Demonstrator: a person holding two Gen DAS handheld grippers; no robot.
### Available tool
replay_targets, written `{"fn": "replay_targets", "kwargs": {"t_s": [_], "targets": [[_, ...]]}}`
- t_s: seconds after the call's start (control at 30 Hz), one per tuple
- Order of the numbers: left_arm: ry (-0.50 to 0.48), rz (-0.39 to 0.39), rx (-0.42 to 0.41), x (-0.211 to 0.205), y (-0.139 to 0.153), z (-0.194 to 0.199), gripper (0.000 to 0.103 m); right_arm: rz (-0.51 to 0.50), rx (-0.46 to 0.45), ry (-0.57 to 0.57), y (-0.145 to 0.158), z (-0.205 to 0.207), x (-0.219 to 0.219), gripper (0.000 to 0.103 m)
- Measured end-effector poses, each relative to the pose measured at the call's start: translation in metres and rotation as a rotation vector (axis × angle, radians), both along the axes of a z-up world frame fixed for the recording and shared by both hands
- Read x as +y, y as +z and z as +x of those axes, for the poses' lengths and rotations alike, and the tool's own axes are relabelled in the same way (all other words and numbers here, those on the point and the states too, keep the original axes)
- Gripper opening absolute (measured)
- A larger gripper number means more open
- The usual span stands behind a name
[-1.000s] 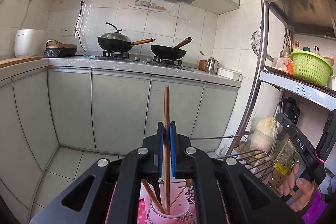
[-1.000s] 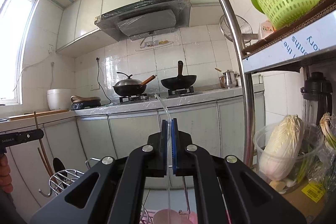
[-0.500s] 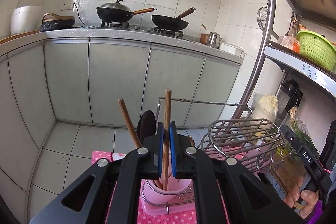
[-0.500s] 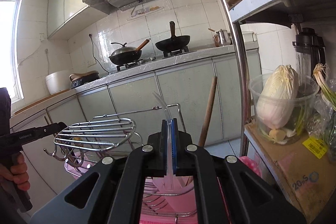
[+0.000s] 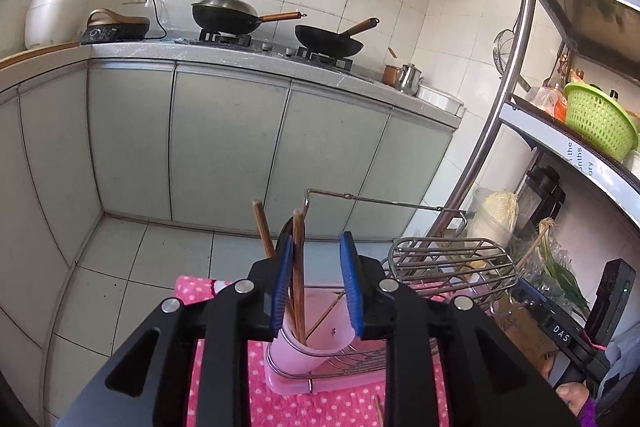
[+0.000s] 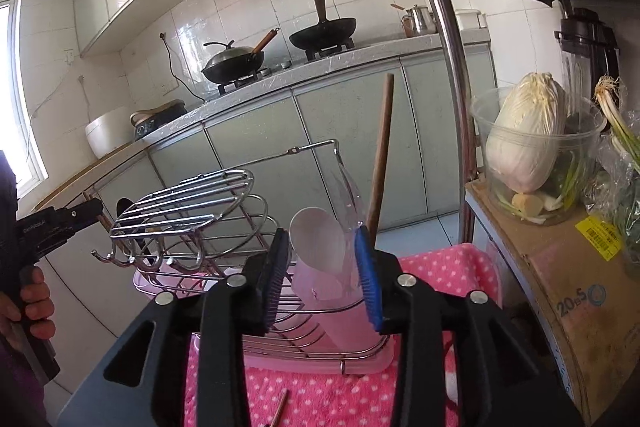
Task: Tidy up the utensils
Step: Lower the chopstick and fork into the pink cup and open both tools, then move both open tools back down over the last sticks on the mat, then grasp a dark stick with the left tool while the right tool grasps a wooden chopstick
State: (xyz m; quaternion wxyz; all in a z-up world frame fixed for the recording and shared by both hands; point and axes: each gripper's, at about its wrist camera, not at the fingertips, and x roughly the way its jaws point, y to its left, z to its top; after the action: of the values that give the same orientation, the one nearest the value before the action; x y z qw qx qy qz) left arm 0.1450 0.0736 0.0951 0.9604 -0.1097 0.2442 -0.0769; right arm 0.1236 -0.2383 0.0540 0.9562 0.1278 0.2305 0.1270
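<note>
Grippers both opening: left gripper (image 5: 317,281) beside wooden handle (image 5: 298,267), right gripper (image 6: 322,277) around clear spoon (image 6: 347,199). "DAS" label on right; two woks (image 5: 226,15).

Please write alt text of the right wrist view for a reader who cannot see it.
The right tool, jaws opening, frames a clear plastic spoon standing in a pink cup in a wire rack on a pink dotted cloth. A wooden handle also stands there; kitchen cabinets lie behind.
</note>
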Motion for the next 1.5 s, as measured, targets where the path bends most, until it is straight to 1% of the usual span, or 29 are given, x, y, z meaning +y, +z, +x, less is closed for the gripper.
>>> {"fn": "replay_targets", "kwargs": {"t_s": [0.2,0.37,0.5,0.63,0.7,0.8,0.9,0.97,1.0,1.07,1.13,1.2,1.27,1.4,1.5], "targets": [[0.032,-0.023,-0.062,0.011,0.026,-0.029,0.023,-0.006,-0.023,0.0,0.014,-0.02,-0.004,0.038],[0.043,-0.018,-0.087,0.014,0.037,-0.055,0.024,-0.012,-0.025,-0.007,0.016,-0.039,-0.009,0.038],[0.012,-0.013,-0.066,0.009,0.032,-0.075,0.024,0.01,0.001,0.0,0.01,-0.056,-0.014,0.038],[-0.04,-0.006,-0.012,-0.005,0.01,-0.087,0.024,0.006,0.052,0.03,-0.005,-0.068,-0.01,0.038],[-0.07,-0.003,0.048,-0.015,-0.008,-0.087,0.024,-0.001,0.102,0.042,-0.017,-0.07,-0.008,0.038],[-0.126,-0.007,0.174,-0.031,-0.042,-0.079,0.024,0.019,0.198,0.062,-0.041,-0.07,-0.006,0.038],[-0.208,-0.021,0.364,-0.051,-0.087,-0.066,0.023,0.035,0.304,0.082,-0.065,-0.069,-0.002,0.038],[-0.249,-0.023,0.478,-0.065,-0.116,-0.059,0.018,0.026,0.374,0.089,-0.08,-0.067,0.001,0.038],[-0.274,-0.02,0.534,-0.072,-0.13,-0.056,0.013,0.032,0.403,0.096,-0.087,-0.067,0.002,0.038],[-0.313,-0.003,0.617,-0.084,-0.155,-0.052,0.011,0.043,0.448,0.105,-0.096,-0.067,0.003,0.038],[-0.331,0.017,0.686,-0.097,-0.173,-0.047,0.008,0.044,0.484,0.112,-0.103,-0.066,0.004,0.038],[-0.344,0.04,0.735,-0.107,-0.19,-0.043,0.008,0.045,0.513,0.121,-0.109,-0.064,0.004,0.038],[-0.345,0.067,0.764,-0.114,-0.2,-0.039,0.008,0.05,0.534,0.13,-0.112,-0.063,0.005,0.038],[-0.335,0.11,0.792,-0.125,-0.213,-0.03,0.008,0.065,0.559,0.14,-0.118,-0.061,0.005,0.038],[-0.34,0.123,0.803,-0.133,-0.217,-0.023,0.008,0.067,0.563,0.141,-0.119,-0.061,0.005,0.038]]}}
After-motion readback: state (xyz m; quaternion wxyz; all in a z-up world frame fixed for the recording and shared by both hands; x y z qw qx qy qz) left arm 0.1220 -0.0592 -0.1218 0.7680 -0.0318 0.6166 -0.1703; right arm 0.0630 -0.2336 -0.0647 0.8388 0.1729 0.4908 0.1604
